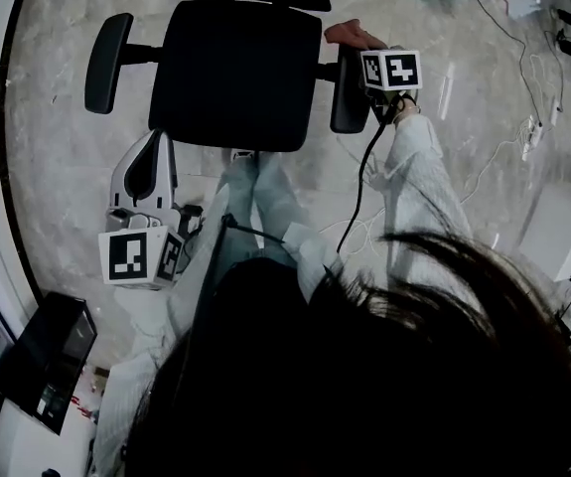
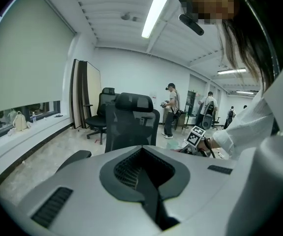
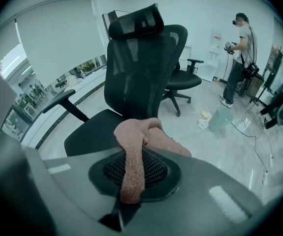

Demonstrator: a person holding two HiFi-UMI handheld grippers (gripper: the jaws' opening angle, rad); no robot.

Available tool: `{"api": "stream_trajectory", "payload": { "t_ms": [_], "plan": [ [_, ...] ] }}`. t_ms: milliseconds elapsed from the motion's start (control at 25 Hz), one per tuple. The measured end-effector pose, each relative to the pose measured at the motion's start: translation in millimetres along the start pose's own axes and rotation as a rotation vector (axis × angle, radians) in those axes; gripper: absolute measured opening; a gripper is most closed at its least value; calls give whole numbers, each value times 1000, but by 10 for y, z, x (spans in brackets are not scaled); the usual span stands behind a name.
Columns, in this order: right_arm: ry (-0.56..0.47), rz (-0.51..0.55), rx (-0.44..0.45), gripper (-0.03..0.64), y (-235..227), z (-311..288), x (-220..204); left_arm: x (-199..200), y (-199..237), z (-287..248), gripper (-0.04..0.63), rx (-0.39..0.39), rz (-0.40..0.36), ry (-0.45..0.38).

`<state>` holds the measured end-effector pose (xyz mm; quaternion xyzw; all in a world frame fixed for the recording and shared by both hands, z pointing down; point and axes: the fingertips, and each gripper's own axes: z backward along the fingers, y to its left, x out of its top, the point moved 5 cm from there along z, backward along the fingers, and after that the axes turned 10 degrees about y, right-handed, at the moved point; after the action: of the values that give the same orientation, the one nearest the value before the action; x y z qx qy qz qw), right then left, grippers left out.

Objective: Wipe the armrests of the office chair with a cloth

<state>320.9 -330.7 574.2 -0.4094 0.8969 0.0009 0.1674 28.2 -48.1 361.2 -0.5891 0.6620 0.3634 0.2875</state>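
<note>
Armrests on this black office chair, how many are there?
2: one armrest at the head view's left, bare; the other at its right, beside the right gripper gripping a pink cloth.

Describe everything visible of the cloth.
The cloth is pinkish-red, with a looped terry-like nap, bunched into folds. One strip runs down between the jaws of the right gripper, which are shut on it; the rest bulges beyond them. In the head view it sits at the far end of the right-hand armrest.

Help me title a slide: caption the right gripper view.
Right gripper shut on a pink cloth, facing the black office chair.
</note>
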Motion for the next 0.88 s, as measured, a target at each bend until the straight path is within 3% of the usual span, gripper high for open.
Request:
{"api": "stream_trajectory", "payload": {
  "t_ms": [160, 280, 560, 880],
  "plan": [
    [20, 64, 1, 25, 216, 97, -218, 24, -51, 38, 3, -13, -4, -14],
    [24, 120, 0, 25, 403, 214, -564, 90, -179, -17, 3, -66, -35, -26],
    [4, 108, 42, 25, 896, 551, -1308, 282, -502, -177, 3, -194, -112, -39],
    [-4, 59, 88, 25, 1198, 692, -1748, 278, -812, -247, 3, -284, -147, -31]
  ]
}}
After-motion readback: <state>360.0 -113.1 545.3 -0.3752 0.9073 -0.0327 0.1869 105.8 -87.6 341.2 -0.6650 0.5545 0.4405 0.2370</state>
